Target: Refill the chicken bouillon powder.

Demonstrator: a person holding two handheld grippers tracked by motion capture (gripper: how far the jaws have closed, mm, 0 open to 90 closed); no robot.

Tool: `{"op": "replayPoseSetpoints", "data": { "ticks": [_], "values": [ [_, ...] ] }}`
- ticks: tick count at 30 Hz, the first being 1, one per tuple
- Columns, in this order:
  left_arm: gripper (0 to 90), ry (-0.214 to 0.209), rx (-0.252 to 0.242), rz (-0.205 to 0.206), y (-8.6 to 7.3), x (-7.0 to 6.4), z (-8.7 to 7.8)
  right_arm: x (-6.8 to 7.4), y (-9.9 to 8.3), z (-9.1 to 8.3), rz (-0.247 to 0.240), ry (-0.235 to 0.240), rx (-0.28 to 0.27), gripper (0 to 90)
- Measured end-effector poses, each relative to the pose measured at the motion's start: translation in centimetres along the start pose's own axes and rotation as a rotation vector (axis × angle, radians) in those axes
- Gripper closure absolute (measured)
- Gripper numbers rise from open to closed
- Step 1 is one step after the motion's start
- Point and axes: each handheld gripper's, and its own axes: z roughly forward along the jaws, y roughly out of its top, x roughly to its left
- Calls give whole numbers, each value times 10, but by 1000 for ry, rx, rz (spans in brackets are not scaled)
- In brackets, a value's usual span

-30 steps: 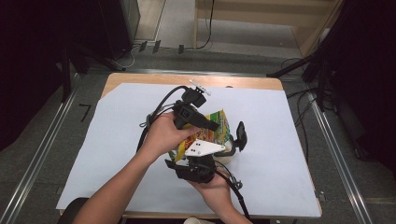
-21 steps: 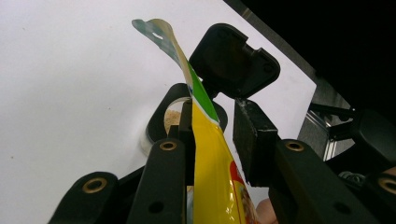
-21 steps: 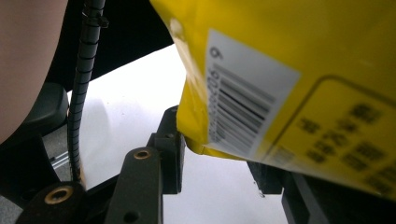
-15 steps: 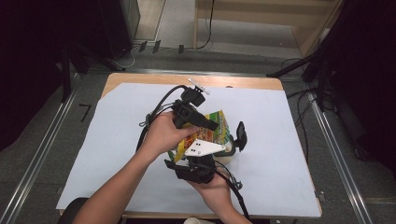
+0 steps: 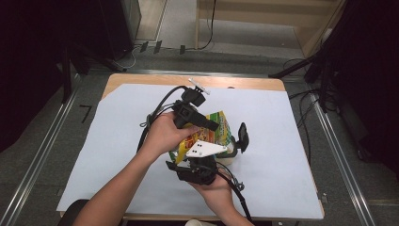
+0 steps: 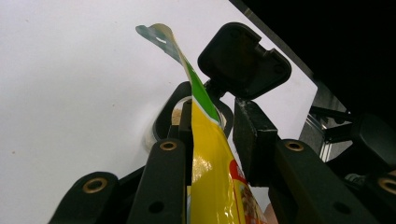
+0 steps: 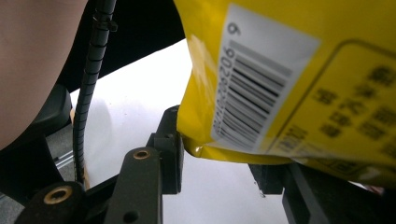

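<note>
The yellow and green snack bag (image 5: pixel 210 134) is held above the middle of the white table cover (image 5: pixel 282 141), between the two grippers. The left gripper (image 6: pixel 212 140) sits above it in the high view, gripped by the person's left hand (image 5: pixel 162 134); in the left gripper view the bag runs edge-on between its two black jaws, one jaw lies against the bag, a gap shows at the other, and it cannot be told whether they clamp it. The bag's torn top edge (image 6: pixel 156 32) points past the jaws toward a small round container with a black lid (image 6: pixel 245 60) standing open. The right gripper (image 7: pixel 219 161) is under the bag, held in the right hand (image 5: pixel 214 190); its jaws stand apart, with the barcode-printed bottom corner (image 7: pixel 261 84) of the bag between them.
</note>
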Motion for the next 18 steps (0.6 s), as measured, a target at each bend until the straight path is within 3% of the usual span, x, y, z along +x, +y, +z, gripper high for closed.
{"op": "replayPoseSetpoints", "data": {
  "ticks": [6, 11, 18],
  "values": [
    [735, 2, -1, -3, 0, 0, 1, -1, -1, 1, -3, -4, 1, 616],
    [731, 18, -10, 25, 1, -10, -1, 0, 0, 0, -5, -5, -11, 619],
    [739, 12, -5, 16, 1, -6, -1, 1, 0, 1, 5, -9, -15, 618]
  ]
}}
